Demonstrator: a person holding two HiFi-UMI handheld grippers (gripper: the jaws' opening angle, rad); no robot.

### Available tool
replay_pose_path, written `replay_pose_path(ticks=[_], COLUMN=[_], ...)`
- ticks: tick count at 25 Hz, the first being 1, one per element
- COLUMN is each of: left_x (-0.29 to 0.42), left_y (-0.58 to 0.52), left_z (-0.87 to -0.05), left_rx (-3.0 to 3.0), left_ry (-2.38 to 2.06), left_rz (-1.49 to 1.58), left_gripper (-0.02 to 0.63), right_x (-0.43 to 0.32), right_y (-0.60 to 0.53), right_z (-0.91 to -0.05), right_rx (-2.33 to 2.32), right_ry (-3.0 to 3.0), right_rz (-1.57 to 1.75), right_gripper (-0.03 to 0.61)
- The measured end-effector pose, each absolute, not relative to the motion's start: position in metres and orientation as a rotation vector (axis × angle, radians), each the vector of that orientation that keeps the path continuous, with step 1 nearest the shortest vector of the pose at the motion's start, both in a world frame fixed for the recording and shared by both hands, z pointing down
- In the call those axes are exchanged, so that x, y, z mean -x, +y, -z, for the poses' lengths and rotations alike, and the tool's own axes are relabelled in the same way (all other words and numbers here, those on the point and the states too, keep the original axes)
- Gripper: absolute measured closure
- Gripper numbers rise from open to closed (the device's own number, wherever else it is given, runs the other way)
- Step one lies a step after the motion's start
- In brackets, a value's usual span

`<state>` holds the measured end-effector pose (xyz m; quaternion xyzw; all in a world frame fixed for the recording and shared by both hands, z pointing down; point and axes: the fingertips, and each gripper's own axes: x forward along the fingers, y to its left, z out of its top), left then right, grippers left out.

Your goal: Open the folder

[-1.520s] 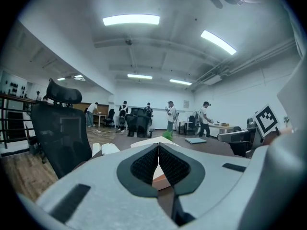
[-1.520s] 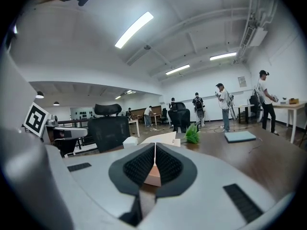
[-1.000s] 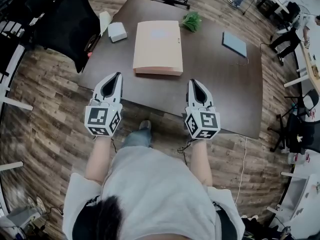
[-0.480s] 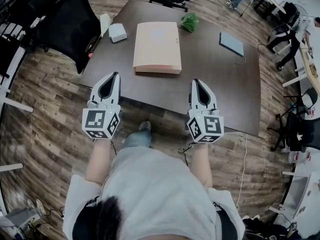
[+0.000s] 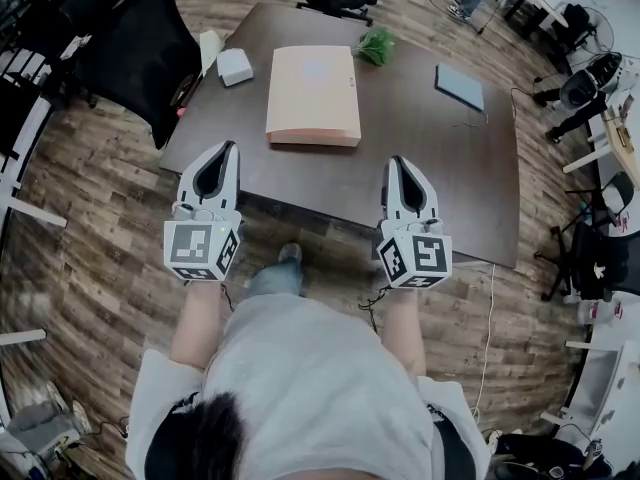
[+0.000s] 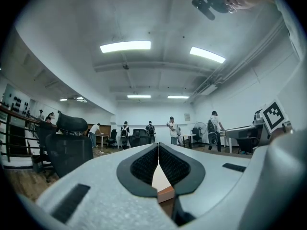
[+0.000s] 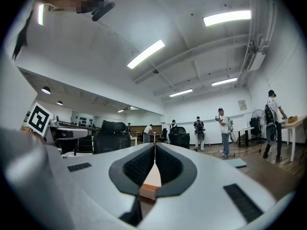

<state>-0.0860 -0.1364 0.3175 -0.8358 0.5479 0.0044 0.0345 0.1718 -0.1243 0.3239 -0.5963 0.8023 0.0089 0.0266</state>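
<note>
Both grippers are poised over the near edge of the bench (image 5: 430, 178), with the tan folder (image 5: 314, 95) lying shut and flat in the upper middle of the frame, well apart from them. The left gripper (image 5: 229, 147), lower left, and the right gripper (image 5: 397, 161), lower right, each have jaws pressed together on nothing. A clean opening would likely call for parting one gripper's jaws before it reaches the cover. It would then catch the cover's loose edge alone, while the other gripper steadies the bottom leaf so the folder does not slide toward the white box (image 5: 235, 65) or the plant (image 5: 378, 44). Which edge is the spine cannot be told.
</note>
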Motion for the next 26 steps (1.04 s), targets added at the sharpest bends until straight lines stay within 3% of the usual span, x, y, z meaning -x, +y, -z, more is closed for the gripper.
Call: replay_pose_path(ticks=[26], left_x=[0.0835], left_y=[-0.1321], left_z=[-0.3162], left_rx=[2.591], left_ry=[1.676], left_rz=[-0.022], left_gripper=[0.603], right_x=[-0.1694], right_y=[-0.1214], right_z=[-0.3171], right_rx=[1.821], right_ry=[2.466], right_rz=[-0.026], right_gripper=[0.566])
